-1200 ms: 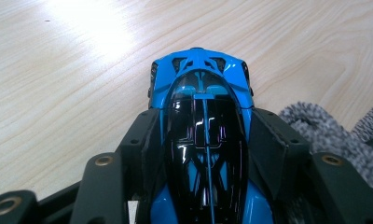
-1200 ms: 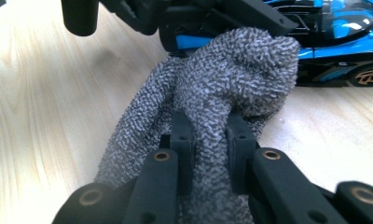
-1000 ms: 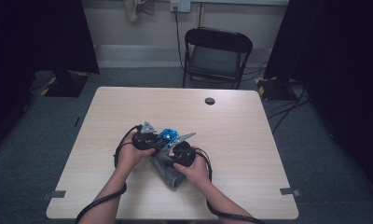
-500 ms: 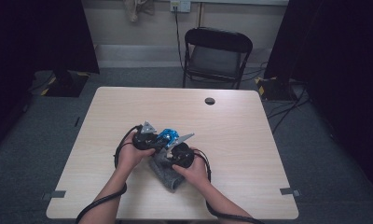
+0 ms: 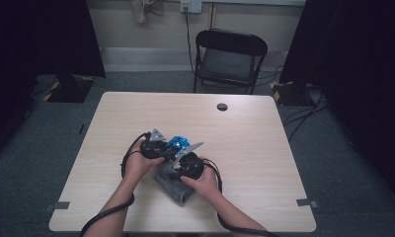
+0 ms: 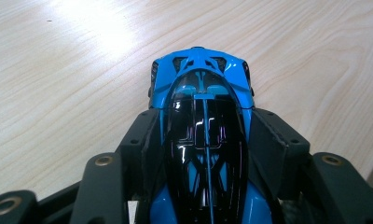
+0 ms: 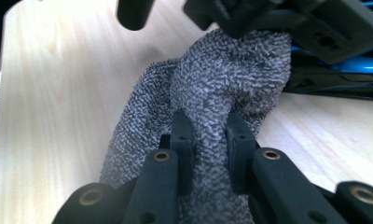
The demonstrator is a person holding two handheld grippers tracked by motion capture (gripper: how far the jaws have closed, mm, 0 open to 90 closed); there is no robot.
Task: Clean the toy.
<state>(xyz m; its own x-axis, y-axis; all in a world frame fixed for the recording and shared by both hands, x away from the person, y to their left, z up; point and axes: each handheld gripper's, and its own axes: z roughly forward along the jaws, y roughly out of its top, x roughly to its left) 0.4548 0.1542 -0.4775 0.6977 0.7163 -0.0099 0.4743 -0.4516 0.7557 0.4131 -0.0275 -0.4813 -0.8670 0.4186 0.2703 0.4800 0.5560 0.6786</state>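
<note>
blue toy car (image 6: pixel 204 140) clamped between left tongs (image 6: pixel 205 135).

Counted on the worktop (image 5: pixel 264 148): one blue and black toy car (image 6: pixel 203 116), near centre; one grey terry cloth (image 7: pixel 208 93), just right of and nearer than the car; one small dark round disc (image 5: pixel 222 106), far side, right of centre. Handling gear: two grippers, one left gripper (image 6: pixel 205 154) and one right gripper (image 7: pixel 207 140), two black fingers (image 7: pixel 181 135) apiece, four in all. Hands: two. Beyond the far edge: one black folding chair (image 5: pixel 230 59). On the far wall: one socket plate (image 5: pixel 190 6).
</note>
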